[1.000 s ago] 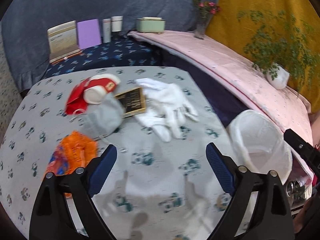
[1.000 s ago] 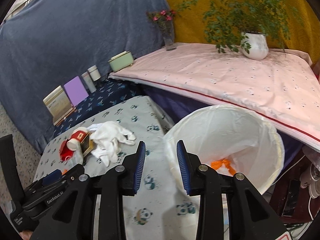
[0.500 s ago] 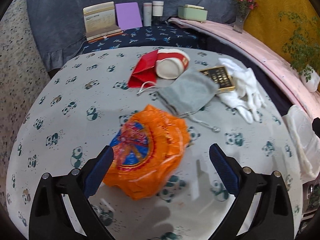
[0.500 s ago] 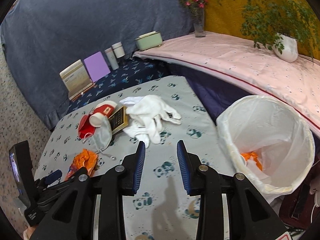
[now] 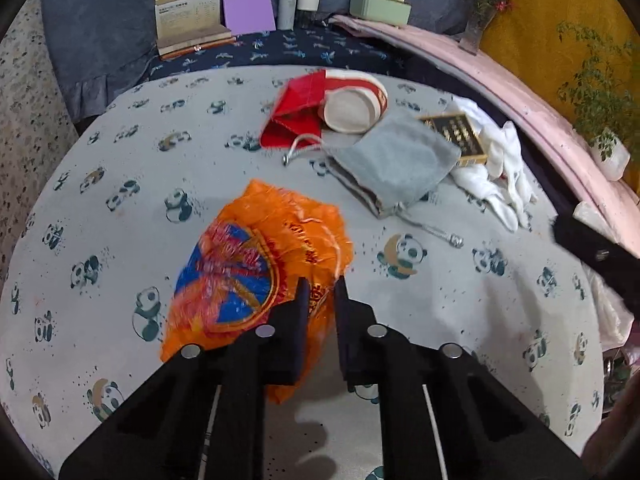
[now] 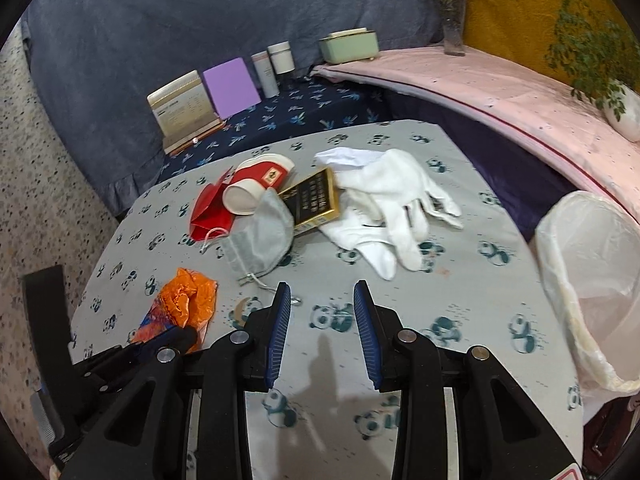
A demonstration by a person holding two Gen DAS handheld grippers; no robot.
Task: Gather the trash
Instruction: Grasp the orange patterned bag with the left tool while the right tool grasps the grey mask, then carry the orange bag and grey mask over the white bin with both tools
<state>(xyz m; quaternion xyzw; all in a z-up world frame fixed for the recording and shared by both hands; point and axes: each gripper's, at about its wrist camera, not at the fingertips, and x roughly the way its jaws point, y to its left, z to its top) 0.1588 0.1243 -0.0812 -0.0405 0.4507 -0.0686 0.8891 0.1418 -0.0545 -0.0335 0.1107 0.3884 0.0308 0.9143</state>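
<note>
A crumpled orange wrapper (image 5: 260,248) (image 6: 188,300) lies on the panda-print table (image 5: 100,200). My left gripper (image 5: 320,296) is closing, and its pads pinch the wrapper's near edge. Beyond it lie a red paper cup (image 5: 352,104) on its side, a red packet (image 5: 296,116), a grey drawstring pouch (image 5: 400,160), a black and gold box (image 5: 456,136) and white gloves (image 5: 500,168). My right gripper (image 6: 322,320) hovers over the table's middle, its jaws partly apart with nothing between them. The bin with a white liner (image 6: 588,280) stands at the table's right edge.
Against the blue backdrop stand a calendar card (image 6: 180,108), a purple board (image 6: 230,86), two small bottles (image 6: 276,66) and a green box (image 6: 348,44). A pink-covered ledge (image 6: 500,92) with a vase (image 6: 452,28) and a potted plant (image 6: 612,92) runs along the right.
My left gripper swung left to the orange wrapper, dropped over it and closed from wide open onto its edge. My right gripper moved left, from over the bin to over the table.
</note>
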